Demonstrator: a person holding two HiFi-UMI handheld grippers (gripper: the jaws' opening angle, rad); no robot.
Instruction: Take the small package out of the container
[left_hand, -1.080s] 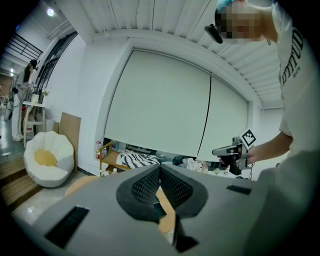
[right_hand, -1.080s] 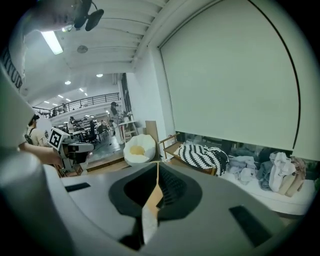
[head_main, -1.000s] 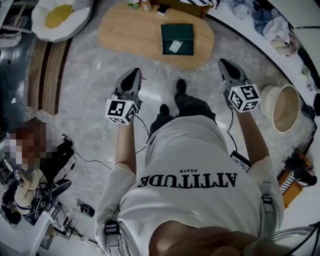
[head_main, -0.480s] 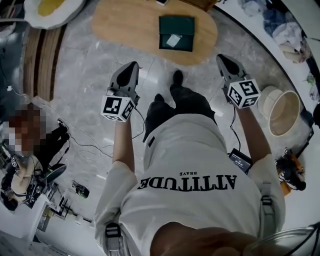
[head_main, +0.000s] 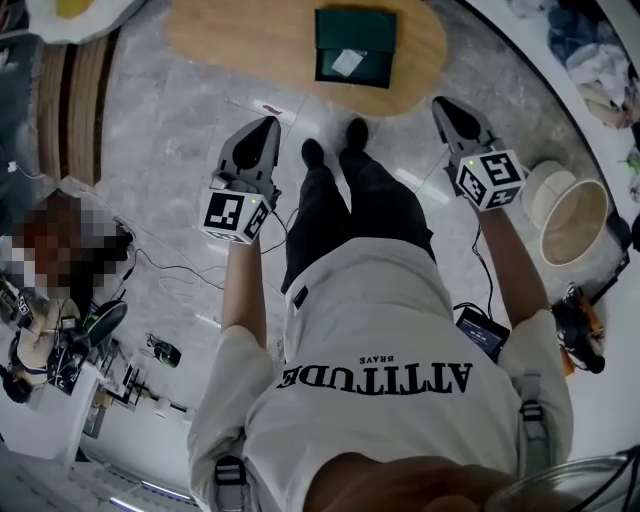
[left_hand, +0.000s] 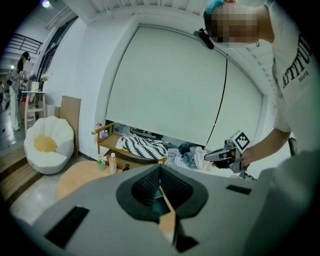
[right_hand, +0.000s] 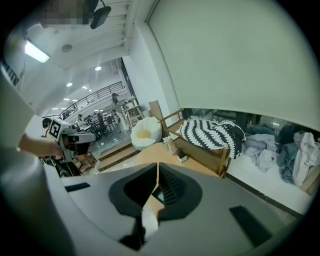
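A dark green container (head_main: 355, 45) lies open on the oval wooden table (head_main: 240, 40) at the top of the head view. Inside it rests a small pale package (head_main: 347, 62). My left gripper (head_main: 268, 128) is held over the floor short of the table's near edge, jaws shut and empty. My right gripper (head_main: 443, 106) hovers level with it on the right, also shut on nothing. In the left gripper view the closed jaws (left_hand: 160, 171) point toward the room, and the right gripper (left_hand: 225, 155) shows beside them. The right gripper view shows its closed jaws (right_hand: 158, 169) and the table (right_hand: 155, 150).
A person's legs and shoes (head_main: 350, 140) stand between the grippers. A round basket (head_main: 575, 220) sits on the floor at right. Cables (head_main: 170, 290) and a seated person (head_main: 60, 260) are at left. A white beanbag (left_hand: 47, 145) and a bench with a striped blanket (right_hand: 212, 132) lie beyond the table.
The person has stepped toward the table, so the table and container sit closer to both grippers. Both grippers stay shut and level.
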